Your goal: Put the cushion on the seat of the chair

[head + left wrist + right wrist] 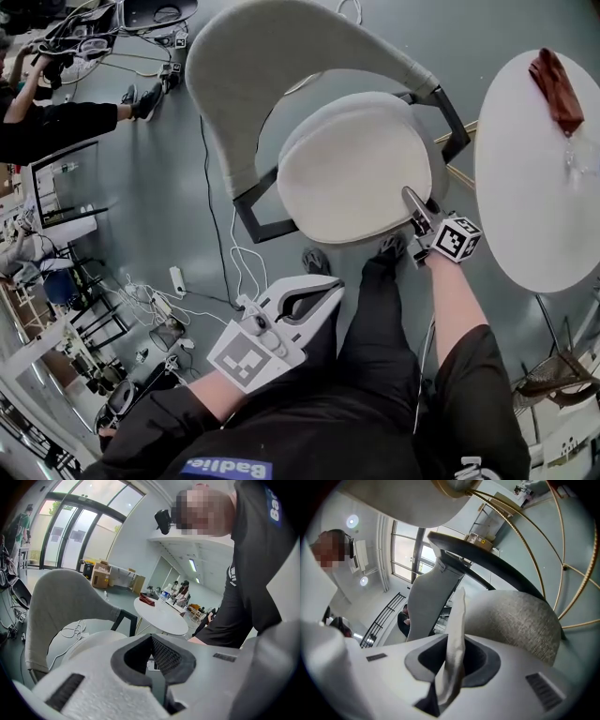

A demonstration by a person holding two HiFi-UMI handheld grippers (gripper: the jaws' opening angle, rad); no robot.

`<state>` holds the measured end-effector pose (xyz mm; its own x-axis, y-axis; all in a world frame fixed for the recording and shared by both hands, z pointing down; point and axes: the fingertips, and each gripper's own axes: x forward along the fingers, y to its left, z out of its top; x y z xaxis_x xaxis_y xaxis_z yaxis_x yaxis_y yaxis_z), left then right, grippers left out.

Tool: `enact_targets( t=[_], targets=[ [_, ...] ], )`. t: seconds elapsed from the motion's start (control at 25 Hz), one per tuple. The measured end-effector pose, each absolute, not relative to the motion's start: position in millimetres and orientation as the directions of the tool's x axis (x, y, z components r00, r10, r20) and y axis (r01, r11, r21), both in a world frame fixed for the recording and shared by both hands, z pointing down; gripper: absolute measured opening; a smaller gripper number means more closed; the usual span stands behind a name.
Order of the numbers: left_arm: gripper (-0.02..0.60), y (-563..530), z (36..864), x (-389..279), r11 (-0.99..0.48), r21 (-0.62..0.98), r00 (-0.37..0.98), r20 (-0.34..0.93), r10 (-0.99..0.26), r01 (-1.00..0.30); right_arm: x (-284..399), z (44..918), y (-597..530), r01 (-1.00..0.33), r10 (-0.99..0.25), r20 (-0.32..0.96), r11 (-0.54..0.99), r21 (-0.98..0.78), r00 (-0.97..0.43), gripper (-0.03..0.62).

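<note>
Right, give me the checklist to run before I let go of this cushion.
1. Cushion over the seat of the chair: ok, it covers the seat in the head view.
2. Right tool grip: ok, shut on the cushion's near edge.
3. Near edge fully down on the seat: cannot tell.
4. Left tool out of the way: ok, shut, empty and off the chair, by the person's legs.
5. Round table clear of the right tool: ok, they are apart.
</note>
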<state>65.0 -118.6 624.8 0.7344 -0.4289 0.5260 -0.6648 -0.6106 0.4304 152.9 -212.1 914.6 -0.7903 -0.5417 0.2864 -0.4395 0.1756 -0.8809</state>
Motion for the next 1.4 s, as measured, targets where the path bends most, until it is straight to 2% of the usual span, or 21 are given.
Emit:
enact_targets(
  t=[0.44, 0.48, 0.6, 0.8, 1.12, 1.4],
  targets=[
    [0.015, -115, 639, 53, -0.596, 0.447, 0.734, 0.532, -0.422, -0.667, 159, 935, -220, -0.418, -0.566, 0.303, 0.083, -0.905, -0.767, 0.072],
    [0.015, -115, 638, 52, -0.595, 0.448, 0.734, 0.530, -0.424, -0.667, 160, 935, -221, -0.426, -0.569, 0.316, 0.066, -0.903, -0.759, 0.089],
    [0.015, -116, 632, 48, -0.591, 0.444, 0.730, 0.528, -0.435, -0.673, 161, 935, -220, -0.448, -0.587, 0.349, 0.025, -0.894, -0.731, 0.197],
    [0.015, -115, 628, 42, -0.585, 0.441, 0.724, 0.528, -0.444, -0.681, 175, 933, -220, -0.460, -0.659, 0.362, -0.028, -0.887, -0.660, 0.241],
    [0.015, -101, 619, 42, -0.602, 0.451, 0.744, 0.505, -0.438, -0.660, 208, 929, -197, -0.481, -0.700, 0.397, -0.086, -0.872, -0.593, 0.259],
    [0.015, -89, 582, 45, -0.663, 0.436, 0.786, 0.446, -0.428, -0.609, 199, 888, -155, -0.471, -0.720, 0.387, -0.094, -0.877, -0.576, 0.259]
  ],
)
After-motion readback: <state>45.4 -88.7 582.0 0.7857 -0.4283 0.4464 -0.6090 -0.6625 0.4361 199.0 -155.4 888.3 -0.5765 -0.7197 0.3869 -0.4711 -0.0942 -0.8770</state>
